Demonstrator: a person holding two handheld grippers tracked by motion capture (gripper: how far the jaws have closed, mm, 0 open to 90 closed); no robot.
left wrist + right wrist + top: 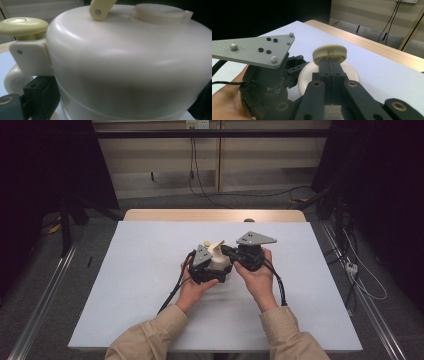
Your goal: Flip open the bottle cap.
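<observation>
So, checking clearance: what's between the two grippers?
High view: the white pot, clamped by the left gripper, sits between it and the right gripper.

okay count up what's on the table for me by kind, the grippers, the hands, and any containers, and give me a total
Black two-jaw grippers: 2, left gripper and right gripper
Hands holding them: 2, left hand and right hand
Cream plastic jug-like container with a pale yellow knob: 1
Total: 5
</observation>
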